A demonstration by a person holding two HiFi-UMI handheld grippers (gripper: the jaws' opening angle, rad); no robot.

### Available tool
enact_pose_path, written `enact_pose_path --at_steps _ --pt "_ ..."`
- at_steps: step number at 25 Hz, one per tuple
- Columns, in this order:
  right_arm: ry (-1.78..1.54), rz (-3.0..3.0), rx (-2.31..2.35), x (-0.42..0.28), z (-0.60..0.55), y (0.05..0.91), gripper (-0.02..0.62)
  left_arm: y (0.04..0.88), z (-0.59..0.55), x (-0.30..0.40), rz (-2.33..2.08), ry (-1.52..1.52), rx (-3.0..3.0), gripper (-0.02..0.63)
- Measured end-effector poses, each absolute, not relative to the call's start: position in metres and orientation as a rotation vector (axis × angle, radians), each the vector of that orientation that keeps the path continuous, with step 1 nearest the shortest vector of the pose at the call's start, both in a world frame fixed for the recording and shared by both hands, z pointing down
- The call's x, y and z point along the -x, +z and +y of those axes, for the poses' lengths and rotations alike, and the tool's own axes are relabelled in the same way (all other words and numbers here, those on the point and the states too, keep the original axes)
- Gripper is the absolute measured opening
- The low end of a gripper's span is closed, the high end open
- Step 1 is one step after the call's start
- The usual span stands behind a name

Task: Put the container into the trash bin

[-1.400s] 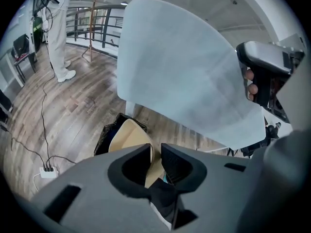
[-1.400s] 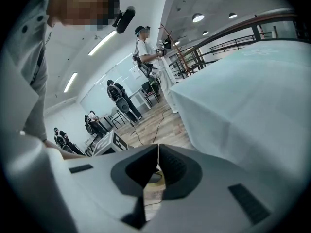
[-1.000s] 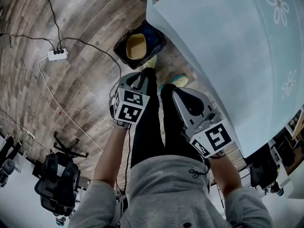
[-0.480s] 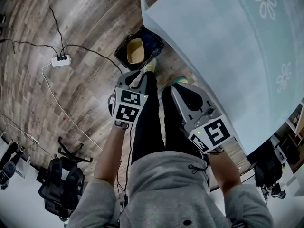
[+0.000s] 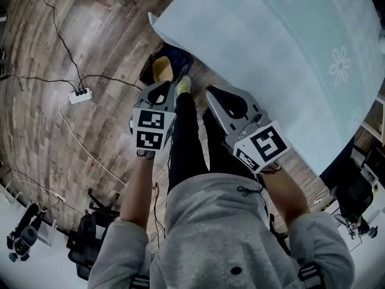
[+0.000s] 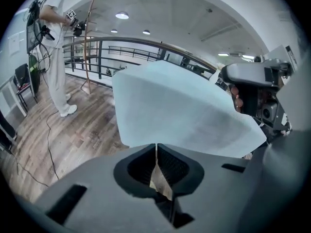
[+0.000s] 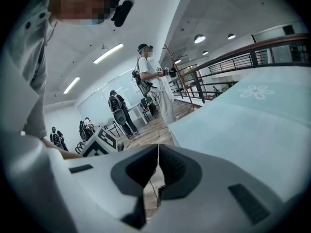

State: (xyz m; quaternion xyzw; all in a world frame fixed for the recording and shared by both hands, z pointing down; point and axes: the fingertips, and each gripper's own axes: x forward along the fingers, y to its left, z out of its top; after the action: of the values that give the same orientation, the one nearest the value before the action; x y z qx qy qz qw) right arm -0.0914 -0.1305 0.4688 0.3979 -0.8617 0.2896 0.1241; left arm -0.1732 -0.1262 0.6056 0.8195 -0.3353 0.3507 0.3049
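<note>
left claw [image 6: 156, 148] closing empty; container [image 5: 160, 70] lies in trash bin [image 5: 182, 57].

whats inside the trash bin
A tan container lies in the bin. The table edge covers the bin's far side, so anything else in there cannot be seen.

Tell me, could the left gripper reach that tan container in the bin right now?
Probably yes: the container lies in the open trash bin on the floor just past the left gripper, nothing between them. Its fingers, closing on nothing, would need opening.
</note>
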Motion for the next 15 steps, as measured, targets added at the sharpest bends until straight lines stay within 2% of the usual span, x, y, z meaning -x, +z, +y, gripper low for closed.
enact_pose_path --at_steps 15 --pt "0.624 -2.520 -1.522 -0.007 -0.141 0.356 0.031 0.478 -0.169 0.099 -0.896 0.872 -2.434 0.020"
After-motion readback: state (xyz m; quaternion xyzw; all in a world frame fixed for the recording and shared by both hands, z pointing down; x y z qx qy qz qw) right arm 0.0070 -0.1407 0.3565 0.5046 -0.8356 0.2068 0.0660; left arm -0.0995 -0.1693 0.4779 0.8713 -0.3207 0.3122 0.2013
